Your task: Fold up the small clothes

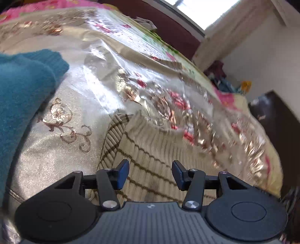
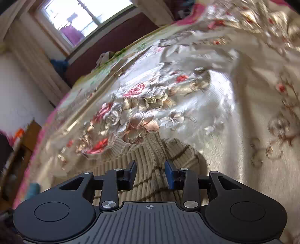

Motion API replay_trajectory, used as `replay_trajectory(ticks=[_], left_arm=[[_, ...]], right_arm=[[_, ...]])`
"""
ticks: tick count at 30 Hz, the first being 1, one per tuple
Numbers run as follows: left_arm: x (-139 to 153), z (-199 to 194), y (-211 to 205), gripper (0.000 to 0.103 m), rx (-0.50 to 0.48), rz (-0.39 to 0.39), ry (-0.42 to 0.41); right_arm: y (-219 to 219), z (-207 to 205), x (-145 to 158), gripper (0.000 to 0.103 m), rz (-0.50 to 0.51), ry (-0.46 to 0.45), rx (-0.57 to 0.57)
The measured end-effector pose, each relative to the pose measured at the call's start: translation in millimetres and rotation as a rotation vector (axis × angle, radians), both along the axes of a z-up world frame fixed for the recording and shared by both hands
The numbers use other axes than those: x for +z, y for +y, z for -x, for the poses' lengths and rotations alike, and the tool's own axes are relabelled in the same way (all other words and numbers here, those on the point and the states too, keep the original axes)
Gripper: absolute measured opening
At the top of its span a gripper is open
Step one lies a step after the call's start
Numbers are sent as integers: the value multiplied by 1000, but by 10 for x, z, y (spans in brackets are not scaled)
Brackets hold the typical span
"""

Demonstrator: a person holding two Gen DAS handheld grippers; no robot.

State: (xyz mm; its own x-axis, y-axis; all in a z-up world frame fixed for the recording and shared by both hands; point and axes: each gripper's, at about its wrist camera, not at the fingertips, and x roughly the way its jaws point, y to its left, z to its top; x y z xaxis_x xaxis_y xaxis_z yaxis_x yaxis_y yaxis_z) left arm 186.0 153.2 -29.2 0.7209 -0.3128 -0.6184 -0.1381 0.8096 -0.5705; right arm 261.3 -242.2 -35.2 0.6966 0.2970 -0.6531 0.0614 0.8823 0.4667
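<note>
- A beige ribbed knit garment [image 1: 150,155] with thin brown stripes lies on a bed, directly under and ahead of both grippers; its ribbed edge curves across the cover in the left wrist view.
- In the right wrist view the same knit [image 2: 150,161] bunches into a raised ridge that runs up between the two fingers.
- The left gripper [image 1: 150,173] hangs over the striped knit with its blue-padded fingers [image 1: 122,173] spread wide apart and nothing between them.
- The right gripper [image 2: 150,174] has its fingers [image 2: 169,176] parted with a gap; the knit ridge sits in that gap, but whether the pads press it cannot be told.
- A teal knit garment [image 1: 24,93] lies at the left edge of the left wrist view, apart from the striped one.
- The bed cover [image 2: 215,97] is shiny cream satin with embroidered pink and gold flowers, wrinkled and catching light.
- Beyond the bed are a dark red headboard [image 2: 112,43], a bright window [image 2: 84,16] and a pale curtain [image 1: 230,30].
</note>
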Motion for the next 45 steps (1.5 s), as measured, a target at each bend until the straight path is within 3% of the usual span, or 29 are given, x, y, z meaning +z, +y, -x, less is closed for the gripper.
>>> replay_trajectory(ticks=[5,9,11,12,13,16,20,23,28,35,38,45], left_arm=[[0,-57,-18,54,4,-3,-14],[-65,-79,-16,54,15,-17,6],[-84,-95,-29,54,13,-26,11],[-85,-100,-39,54,11,-30,11],[-78,-103,-49,54,10,-34,10],[-29,-104,-85,54,1,-46,-10],[-5,-82,-125,55,-11,-56,-32],[-153,-116,-144,55,-4,-62,21],[-196,-79,-190,55,-7,-102,20],[-173,-66,-154,55,21,-137,24],[-180,-16,-195,55,22,-153,22],[-10,194,-184,55,58,-156,-9]], right_arm=[[151,-200,-46,34,149,14,7],[166,-236,-102,34,132,25,26],[230,-207,-76,25,182,-3,48],[261,-194,-56,12,211,-19,59],[281,-183,-34,6,231,-29,68],[222,-143,81,4,210,-58,59],[6,-22,269,4,140,-109,-1],[-161,-48,182,4,122,-72,-59],[-187,-186,-184,4,199,27,-94],[-102,-204,-87,4,211,-12,-92],[-22,-259,-193,6,256,36,-59],[-120,-78,29,18,224,-23,-84]])
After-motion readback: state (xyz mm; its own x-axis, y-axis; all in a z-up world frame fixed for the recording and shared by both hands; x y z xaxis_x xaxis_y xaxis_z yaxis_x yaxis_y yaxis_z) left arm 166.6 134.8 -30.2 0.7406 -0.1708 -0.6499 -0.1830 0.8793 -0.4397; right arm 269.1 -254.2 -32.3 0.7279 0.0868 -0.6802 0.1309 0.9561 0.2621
